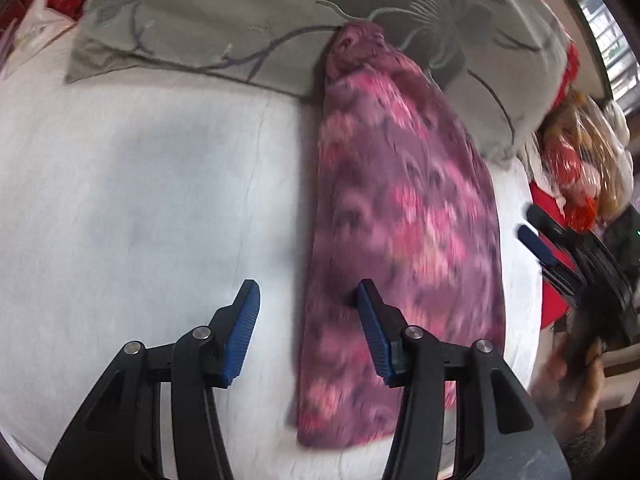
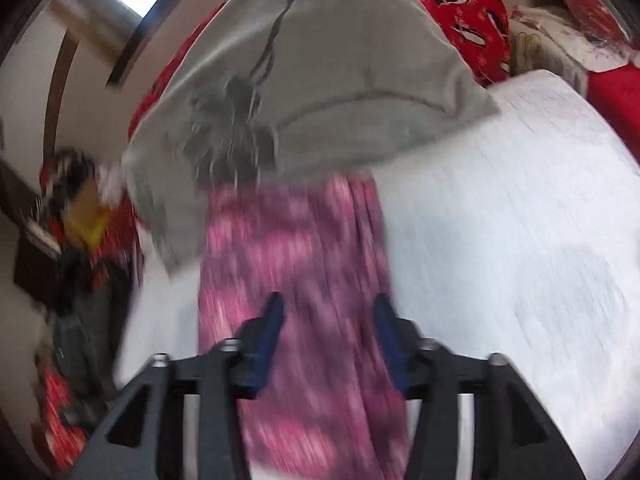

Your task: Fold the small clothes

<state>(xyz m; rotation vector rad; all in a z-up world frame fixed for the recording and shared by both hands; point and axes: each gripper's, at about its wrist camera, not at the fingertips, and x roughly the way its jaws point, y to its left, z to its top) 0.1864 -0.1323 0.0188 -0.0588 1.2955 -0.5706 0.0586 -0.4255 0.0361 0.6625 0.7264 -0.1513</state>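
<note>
Purple floral garment (image 1: 404, 216) lies lengthwise on the white bed (image 1: 140, 200); left claw (image 1: 308, 300) and right claw (image 2: 328, 312) both spread wide above it, gripping nothing.

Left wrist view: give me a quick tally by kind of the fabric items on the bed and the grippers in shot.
Pink-purple floral garment: 1
Grey embroidered pillow: 1
White bed sheet: 1
Grippers: 2, the left gripper open, and the right gripper at the right edge, too blurred to judge.
Total: 5
</note>
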